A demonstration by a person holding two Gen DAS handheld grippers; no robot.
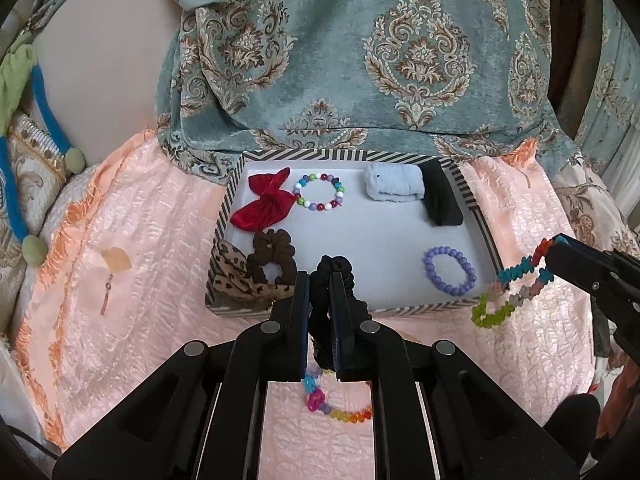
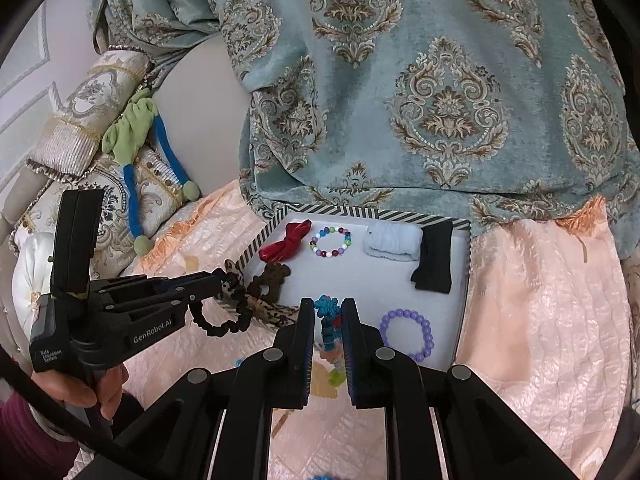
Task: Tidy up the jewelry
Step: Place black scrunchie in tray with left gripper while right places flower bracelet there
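A striped-rim tray (image 1: 486, 236) (image 2: 462, 276) lies on the pink bedspread. In it are a red bow (image 1: 266, 204), a multicolour bead bracelet (image 1: 319, 192), a purple bead bracelet (image 1: 450, 270) (image 2: 408, 334), brown (image 1: 272, 254) and leopard (image 1: 234, 272) scrunchies, a blue cloth roll (image 1: 394, 182) and a black cloth (image 1: 442, 196). My left gripper (image 1: 320, 280) (image 2: 216, 282) is shut on a black scrunchie (image 1: 334, 270) (image 2: 224, 314) at the tray's near edge. My right gripper (image 2: 326, 308) (image 1: 554, 248) is shut on a colourful star-bead bracelet (image 2: 330, 328) (image 1: 512, 288) over the tray's near right corner.
A rainbow bead bracelet (image 1: 340, 412) lies on the bedspread under my left gripper. A patterned teal curtain (image 1: 360, 60) hangs behind the tray. Cushions and a blue-green tie (image 2: 136, 152) lie at the left.
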